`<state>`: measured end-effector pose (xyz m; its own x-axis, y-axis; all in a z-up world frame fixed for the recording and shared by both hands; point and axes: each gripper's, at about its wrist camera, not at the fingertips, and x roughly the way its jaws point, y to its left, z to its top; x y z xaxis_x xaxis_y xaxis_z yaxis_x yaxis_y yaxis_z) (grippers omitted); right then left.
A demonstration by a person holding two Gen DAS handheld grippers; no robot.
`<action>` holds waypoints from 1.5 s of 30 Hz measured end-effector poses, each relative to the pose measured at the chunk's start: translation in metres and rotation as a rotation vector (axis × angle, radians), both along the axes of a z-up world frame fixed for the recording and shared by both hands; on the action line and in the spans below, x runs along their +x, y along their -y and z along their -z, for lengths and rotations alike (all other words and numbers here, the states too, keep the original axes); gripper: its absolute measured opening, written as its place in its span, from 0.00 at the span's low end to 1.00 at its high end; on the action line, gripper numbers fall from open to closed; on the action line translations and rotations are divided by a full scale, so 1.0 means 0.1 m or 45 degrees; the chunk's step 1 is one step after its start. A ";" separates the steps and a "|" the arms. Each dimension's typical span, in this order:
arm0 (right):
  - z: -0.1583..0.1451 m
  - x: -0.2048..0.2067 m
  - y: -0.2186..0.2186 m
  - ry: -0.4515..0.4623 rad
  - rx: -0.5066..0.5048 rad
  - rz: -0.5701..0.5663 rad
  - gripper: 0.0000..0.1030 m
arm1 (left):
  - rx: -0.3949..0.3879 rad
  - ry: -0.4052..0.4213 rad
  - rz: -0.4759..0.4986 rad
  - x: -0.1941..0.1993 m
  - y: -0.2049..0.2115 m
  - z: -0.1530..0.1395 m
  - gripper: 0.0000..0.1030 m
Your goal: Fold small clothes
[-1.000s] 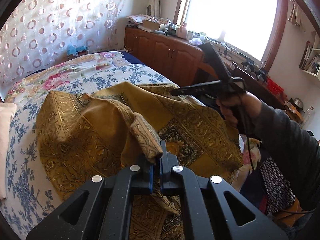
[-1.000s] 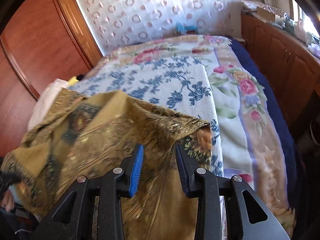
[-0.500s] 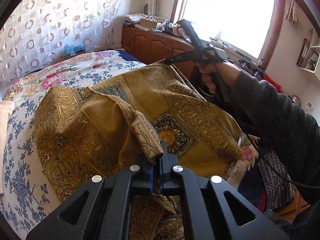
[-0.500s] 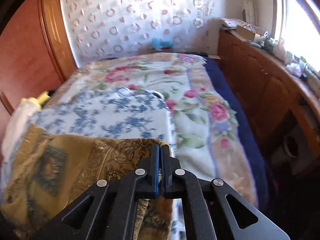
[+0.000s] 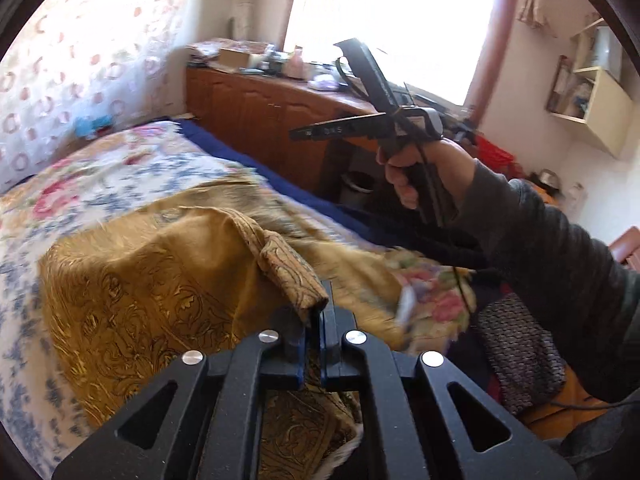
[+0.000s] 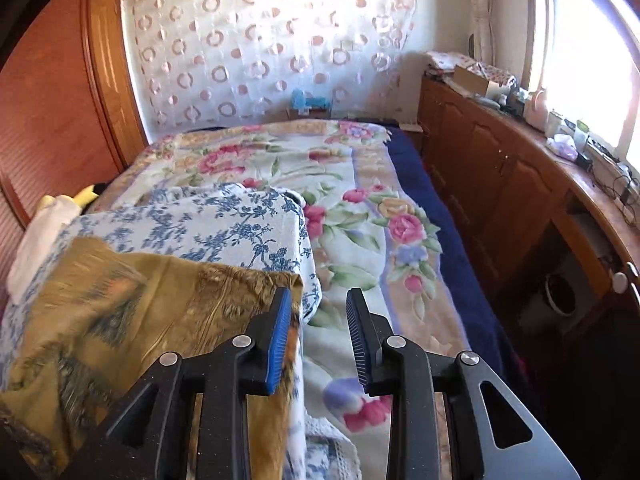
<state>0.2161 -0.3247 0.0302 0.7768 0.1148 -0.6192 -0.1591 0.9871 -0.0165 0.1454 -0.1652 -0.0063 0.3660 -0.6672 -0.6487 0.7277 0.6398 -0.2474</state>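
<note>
A mustard-gold patterned cloth (image 5: pixel 160 288) lies spread on the bed, blurred by motion at its far edge. My left gripper (image 5: pixel 314 308) is shut on a folded edge of the cloth near the bed's front. In the right wrist view the cloth (image 6: pixel 132 320) lies at the lower left. My right gripper (image 6: pixel 318 320) is open and empty, its left finger next to the cloth's right edge. In the left wrist view the right gripper (image 5: pixel 320 92) is held up above the bed's right side, clear of the cloth.
The bed has a blue-and-white floral sheet (image 6: pixel 224 216) over a flowered blanket (image 6: pixel 360 208). A wooden cabinet (image 6: pixel 500 168) with clutter on top runs along the right under the window. A wooden wardrobe (image 6: pixel 52 100) stands at the left. White pillows (image 6: pixel 36 236) lie at the left edge.
My right gripper was shut on the cloth's far edge half a second ago; it has opened and let it go. The cloth has dropped onto the bed. The left gripper keeps its hold.
</note>
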 end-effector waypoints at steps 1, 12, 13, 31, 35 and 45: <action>-0.02 -0.09 0.02 0.009 0.005 -0.011 0.29 | -0.009 -0.025 0.010 0.00 0.03 0.01 0.05; 0.11 -0.52 -0.20 -0.023 0.078 -0.219 0.37 | -0.039 0.037 -0.145 0.08 -0.51 -0.16 0.73; 0.14 -0.49 -0.28 -0.031 0.090 -0.238 0.40 | -0.014 0.055 -0.179 0.11 -0.59 -0.14 0.75; 0.81 0.56 -1.18 -0.306 0.065 -0.371 0.44 | 0.178 0.070 -0.448 0.25 -1.17 0.39 0.75; 0.80 0.58 -1.25 -0.281 0.037 -0.437 0.23 | 0.183 0.074 -0.451 0.24 -1.16 0.40 0.75; 0.03 0.15 -0.83 0.050 0.047 -0.429 0.03 | 0.166 0.059 -0.462 0.22 -1.21 0.43 0.75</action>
